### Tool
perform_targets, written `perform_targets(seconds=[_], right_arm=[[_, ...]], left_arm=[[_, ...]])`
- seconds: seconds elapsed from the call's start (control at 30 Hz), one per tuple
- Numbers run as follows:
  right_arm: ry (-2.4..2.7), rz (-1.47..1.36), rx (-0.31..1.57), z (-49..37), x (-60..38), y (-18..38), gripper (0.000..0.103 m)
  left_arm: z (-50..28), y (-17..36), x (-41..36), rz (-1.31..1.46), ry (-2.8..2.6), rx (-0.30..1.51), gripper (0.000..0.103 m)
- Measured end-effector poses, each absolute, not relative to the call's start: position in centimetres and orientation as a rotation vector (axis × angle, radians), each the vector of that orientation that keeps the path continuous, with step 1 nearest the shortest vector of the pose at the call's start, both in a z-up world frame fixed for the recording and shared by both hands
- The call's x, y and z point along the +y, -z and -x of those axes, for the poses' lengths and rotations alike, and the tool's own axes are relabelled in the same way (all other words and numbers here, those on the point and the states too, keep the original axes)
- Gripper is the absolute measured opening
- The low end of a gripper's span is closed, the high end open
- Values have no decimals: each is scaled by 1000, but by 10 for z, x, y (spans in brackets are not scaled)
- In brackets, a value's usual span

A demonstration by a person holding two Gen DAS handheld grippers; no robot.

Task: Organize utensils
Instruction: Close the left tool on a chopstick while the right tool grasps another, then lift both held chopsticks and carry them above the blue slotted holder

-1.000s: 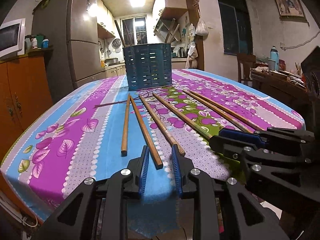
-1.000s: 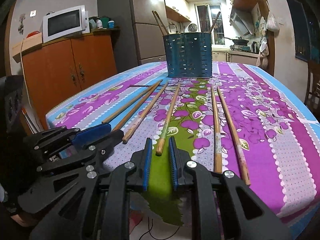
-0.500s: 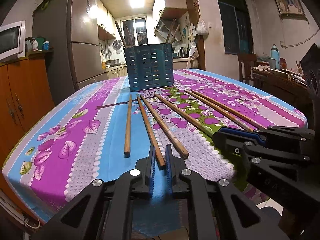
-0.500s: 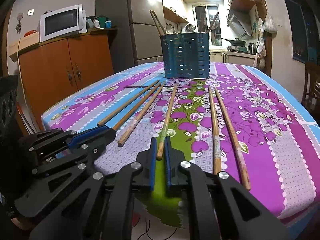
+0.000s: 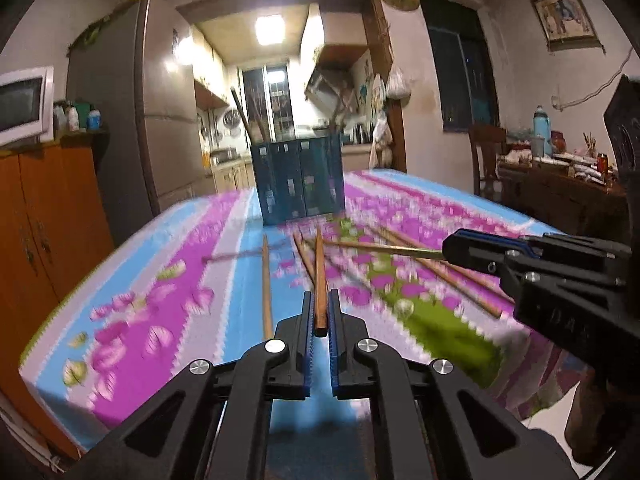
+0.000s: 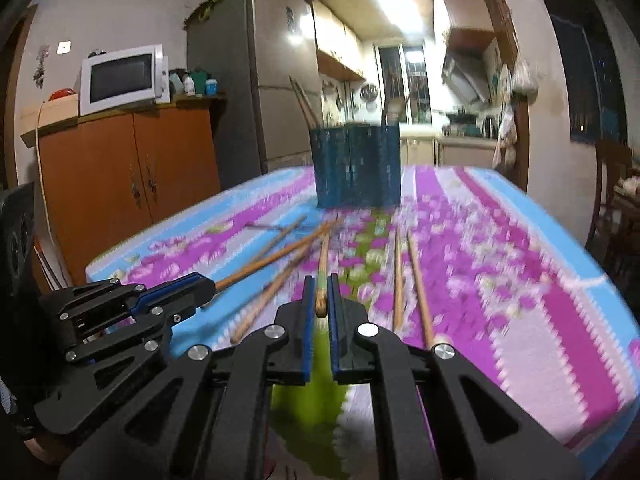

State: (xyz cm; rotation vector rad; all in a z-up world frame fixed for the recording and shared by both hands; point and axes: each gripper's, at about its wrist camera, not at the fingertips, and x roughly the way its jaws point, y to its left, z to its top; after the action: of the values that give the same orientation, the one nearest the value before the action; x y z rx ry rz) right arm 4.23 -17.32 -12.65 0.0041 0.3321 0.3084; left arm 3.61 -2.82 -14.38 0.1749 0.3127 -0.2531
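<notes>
Item: brown wooden chopstick (image 5: 319, 276), clamped at its near end between the blue pads of the left gripper (image 5: 319, 322); a second ago it lay flat on the cloth between wider jaws, now raised. Item: green-tinted wooden chopstick (image 6: 322, 276), pinched likewise by the right gripper (image 6: 319, 306), also lifted off the cloth since then. Both jaws have just been closing. Remaining loose wooden chopsticks (image 6: 416, 284) lie on the floral purple-and-blue tablecloth (image 6: 520, 280). Dark teal slotted utensil holder (image 5: 298, 178) stands at the far end, holding several sticks.
</notes>
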Motion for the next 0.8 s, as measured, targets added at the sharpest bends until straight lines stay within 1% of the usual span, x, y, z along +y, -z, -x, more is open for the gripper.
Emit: perform_targets(seconds=[0.43,0.67,0.8], right_arm=[[-320,85,158,-57,-184,44,4],[-338,113,136,-88,-190,9,4],[-347,128,151,-105,-191,-6,4]], left_arm=[[-34,73,-27,-186,244,102,7],[-49,41,-39,-196,271,17,7],[-72,23,-38,-170,308,38,7]])
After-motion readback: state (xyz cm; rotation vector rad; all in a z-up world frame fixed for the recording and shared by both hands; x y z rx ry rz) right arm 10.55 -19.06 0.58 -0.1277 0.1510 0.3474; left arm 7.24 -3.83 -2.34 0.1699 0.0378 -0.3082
